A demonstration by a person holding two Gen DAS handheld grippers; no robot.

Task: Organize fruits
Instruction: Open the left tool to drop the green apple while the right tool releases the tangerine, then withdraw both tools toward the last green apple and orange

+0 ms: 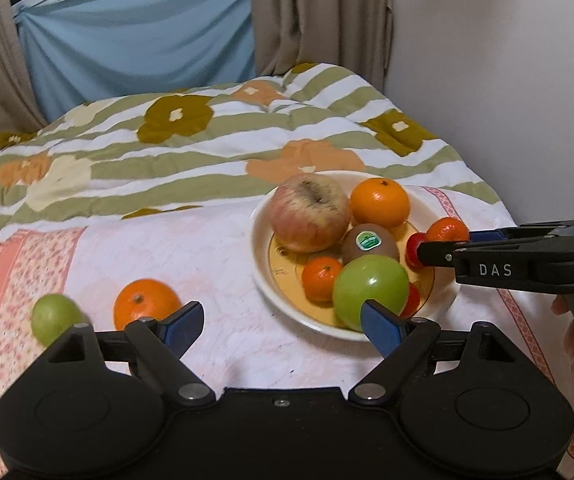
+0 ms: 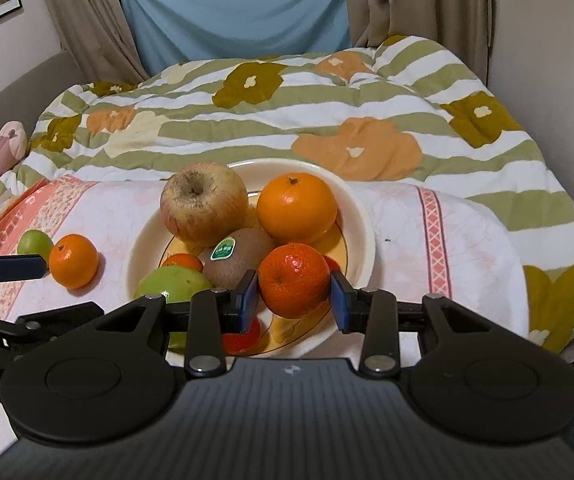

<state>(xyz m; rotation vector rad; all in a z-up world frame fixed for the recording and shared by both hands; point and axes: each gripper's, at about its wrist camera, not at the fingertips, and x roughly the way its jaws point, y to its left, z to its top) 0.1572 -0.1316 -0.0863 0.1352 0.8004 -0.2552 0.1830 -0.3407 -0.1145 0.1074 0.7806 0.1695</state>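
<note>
Our right gripper (image 2: 293, 298) pinches a mandarin (image 2: 294, 280) over the plate (image 2: 361, 232) (left gripper (image 1: 283, 326) jaws spread); next, release.

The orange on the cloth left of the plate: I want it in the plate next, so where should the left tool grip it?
Grip the loose orange across its widest middle, coming from above with the open left tool. Its stem faces up, and the green fruit sits close on its left, so avoid a sideways approach.
</note>
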